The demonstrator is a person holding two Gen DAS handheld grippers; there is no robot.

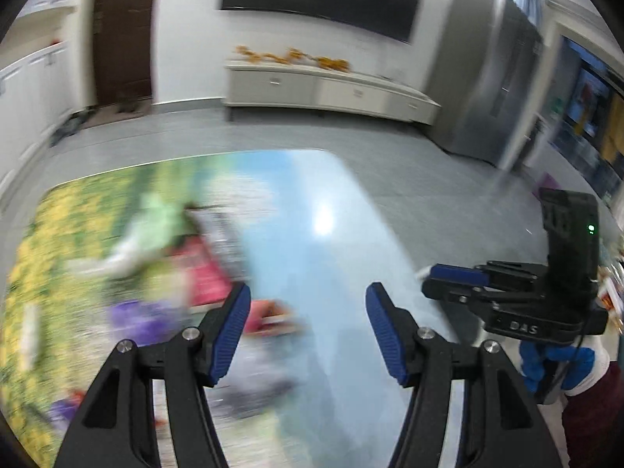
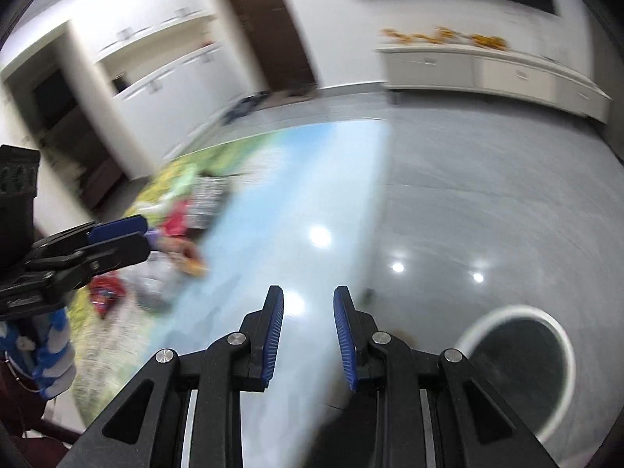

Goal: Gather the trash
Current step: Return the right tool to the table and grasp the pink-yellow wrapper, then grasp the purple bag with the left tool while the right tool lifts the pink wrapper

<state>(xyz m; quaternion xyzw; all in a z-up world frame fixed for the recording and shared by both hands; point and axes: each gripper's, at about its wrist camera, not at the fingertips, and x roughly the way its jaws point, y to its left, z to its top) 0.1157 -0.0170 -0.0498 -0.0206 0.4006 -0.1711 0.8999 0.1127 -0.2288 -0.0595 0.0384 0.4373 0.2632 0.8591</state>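
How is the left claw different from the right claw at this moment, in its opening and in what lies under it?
The left claw stands clearly wider open than the right claw, whose blue pads leave only a narrow gap. The left claw hangs over the printed table, near the blurred litter; the right claw hangs at the table's edge, with the round bin on the floor beside it. Both are empty.

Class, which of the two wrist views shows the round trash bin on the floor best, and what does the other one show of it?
The right wrist view: the trash bin shows its white rim and dark inside, lower right, beside the table. The left wrist view does not show it at all.
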